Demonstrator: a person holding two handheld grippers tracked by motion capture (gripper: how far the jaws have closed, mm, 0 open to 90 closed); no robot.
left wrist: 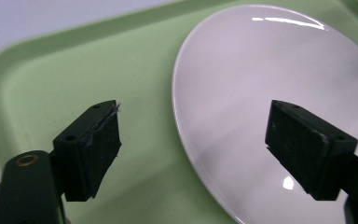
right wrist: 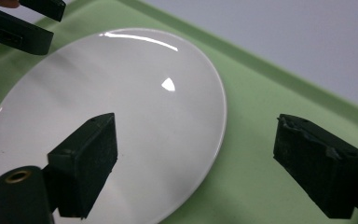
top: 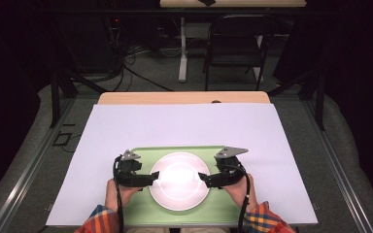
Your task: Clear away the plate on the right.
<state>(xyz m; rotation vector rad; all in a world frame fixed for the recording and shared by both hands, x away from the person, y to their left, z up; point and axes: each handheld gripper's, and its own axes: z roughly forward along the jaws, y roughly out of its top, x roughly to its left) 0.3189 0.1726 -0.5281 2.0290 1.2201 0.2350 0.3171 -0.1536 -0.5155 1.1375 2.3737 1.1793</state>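
Plaid-sleeved forearms come in low, each hand holding a gripper. The left gripper and right gripper both gape wide, straddling opposite rims of the white plate, which sits on the green tray.

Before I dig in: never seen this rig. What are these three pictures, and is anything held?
No robot here: a person holds a two-jaw tool in each hand. The high view looks down on the table. There a white plate sits on a green tray, with the left tool and right tool at its opposite edges. The other two pictures come from cameras riding on each tool, looking along its black jaws. In both, the jaws stand open astride the plate's rim, gripping nothing yet.
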